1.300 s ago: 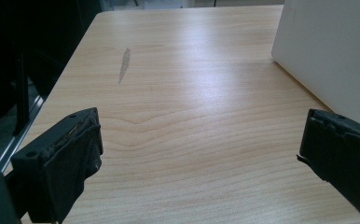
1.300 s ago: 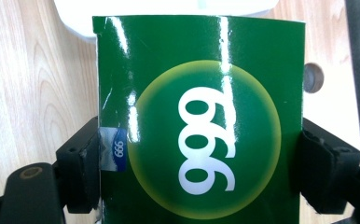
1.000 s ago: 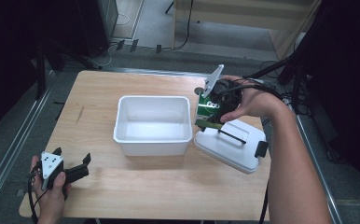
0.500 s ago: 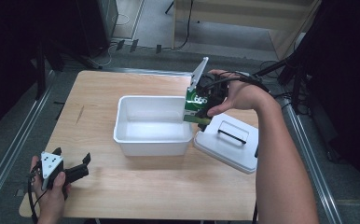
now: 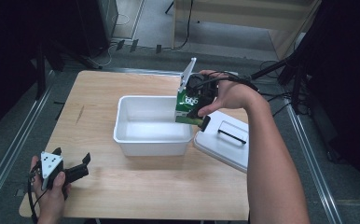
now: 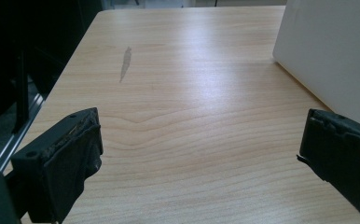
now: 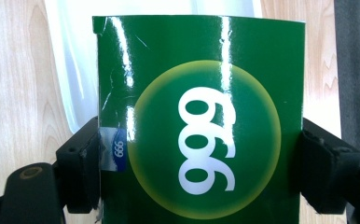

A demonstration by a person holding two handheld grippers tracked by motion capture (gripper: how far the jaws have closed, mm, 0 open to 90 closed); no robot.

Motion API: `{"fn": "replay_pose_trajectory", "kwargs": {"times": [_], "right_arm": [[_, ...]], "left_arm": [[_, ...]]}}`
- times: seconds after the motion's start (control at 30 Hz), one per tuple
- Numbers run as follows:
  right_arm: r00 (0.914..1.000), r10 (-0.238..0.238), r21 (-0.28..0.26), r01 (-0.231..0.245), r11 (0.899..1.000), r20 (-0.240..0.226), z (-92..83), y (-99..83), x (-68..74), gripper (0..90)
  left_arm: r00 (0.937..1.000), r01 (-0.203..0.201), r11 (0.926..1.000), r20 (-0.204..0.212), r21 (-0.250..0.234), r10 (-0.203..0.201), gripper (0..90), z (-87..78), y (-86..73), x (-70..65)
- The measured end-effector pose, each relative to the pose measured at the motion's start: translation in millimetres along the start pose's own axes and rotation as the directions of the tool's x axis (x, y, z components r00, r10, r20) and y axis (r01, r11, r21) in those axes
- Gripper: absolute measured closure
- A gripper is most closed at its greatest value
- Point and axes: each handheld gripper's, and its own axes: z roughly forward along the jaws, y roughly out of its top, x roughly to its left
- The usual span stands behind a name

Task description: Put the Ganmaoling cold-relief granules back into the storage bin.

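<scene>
Green carton, printed with white figures in a yellow-edged circle, is clamped between the two jaws of the right claw, one pad pressed on each side of it, as is seen close up in the right gripper view. The carton is held above the right end of the white tub, over its right wall, and its opened top flap is raised toward the far edge of the worktop. The tub is set near the middle of the worktop, and the white lid with a black handle is laid just beside it, toward the right edge. The left claw is kept low at the near left corner, its jaws held apart with only bare wood between them; a corner of the tub is seen beyond.
</scene>
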Motion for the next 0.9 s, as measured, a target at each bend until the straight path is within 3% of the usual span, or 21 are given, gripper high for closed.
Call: {"fn": "replay_pose_trajectory", "kwargs": {"times": [0.47,0.7,0.9], "right_arm": [[0.9982,-0.056,0.002,0.056,0.998,-0.021,12.9,24.2,4.1,16.7],[0.9977,-0.062,0.018,0.062,0.998,-0.027,20.6,34.1,7.1,16.6],[0.9963,-0.08,0.002,0.081,0.997,-0.03,25.0,40.0,8.3,16.6]], "left_arm": [[1.0,0.005,1.0,0.0,-0.004,-0.005,0.0,-0.1,-0.1,0.3],[1.0,0.005,1.0,0.0,-0.005,-0.005,0.0,-0.3,-0.2,0.6],[1.0,0.004,1.0,-0.001,-0.006,-0.004,0.0,-0.6,-0.3,0.4]]}}
